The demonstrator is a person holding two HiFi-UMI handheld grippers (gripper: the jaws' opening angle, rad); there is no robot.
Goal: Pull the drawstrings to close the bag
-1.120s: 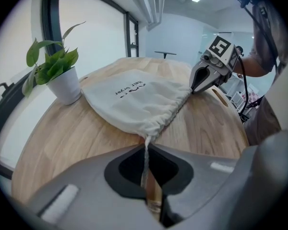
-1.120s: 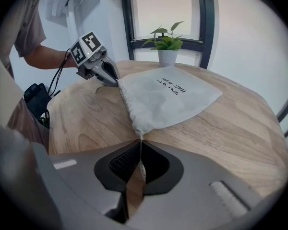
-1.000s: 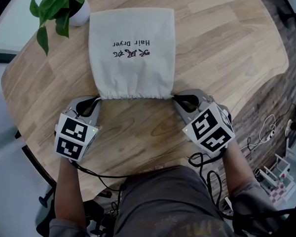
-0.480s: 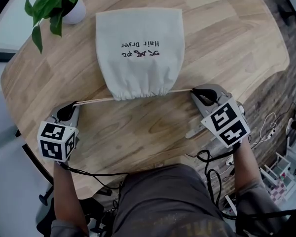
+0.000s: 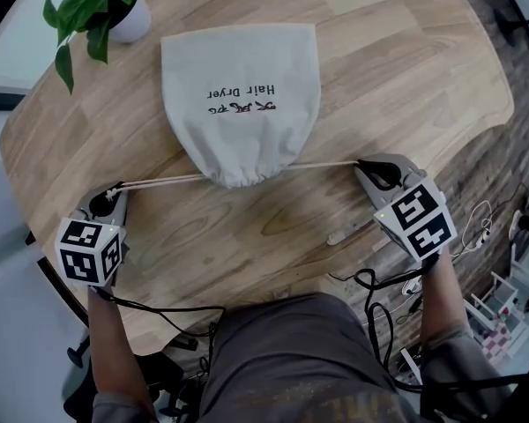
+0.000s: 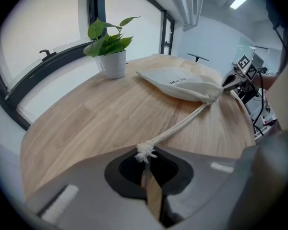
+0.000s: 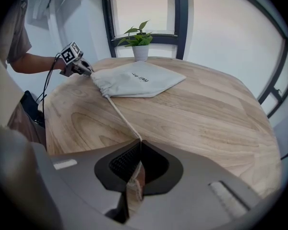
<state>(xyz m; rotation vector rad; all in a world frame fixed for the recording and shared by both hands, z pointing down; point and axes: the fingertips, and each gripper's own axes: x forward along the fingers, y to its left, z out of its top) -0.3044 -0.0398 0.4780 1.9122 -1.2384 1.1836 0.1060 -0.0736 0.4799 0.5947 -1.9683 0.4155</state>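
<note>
A pale cloth drawstring bag (image 5: 240,95) printed "Hair Dryer" lies flat on the round wooden table (image 5: 406,69). Its mouth (image 5: 244,177) is gathered into a tight bunch on the near side. My left gripper (image 5: 111,194) is shut on the left drawstring (image 5: 163,181), whose knotted end (image 6: 145,151) sits at the jaws. My right gripper (image 5: 370,167) is shut on the right drawstring (image 5: 322,164). Both cords run taut from the bag's mouth out to the grippers. The bag (image 6: 180,83) and the right drawstring (image 7: 122,115) show clearly in the gripper views.
A potted green plant (image 5: 106,11) in a white pot stands at the table's far left, close to the bag's corner. Cables (image 5: 370,289) trail off the near table edge. A window frame (image 7: 177,13) lies beyond the table.
Both grippers have moved further apart, drawing the cords out. The bag's mouth has gathered from a wide ruffled edge into a narrow bunch.
</note>
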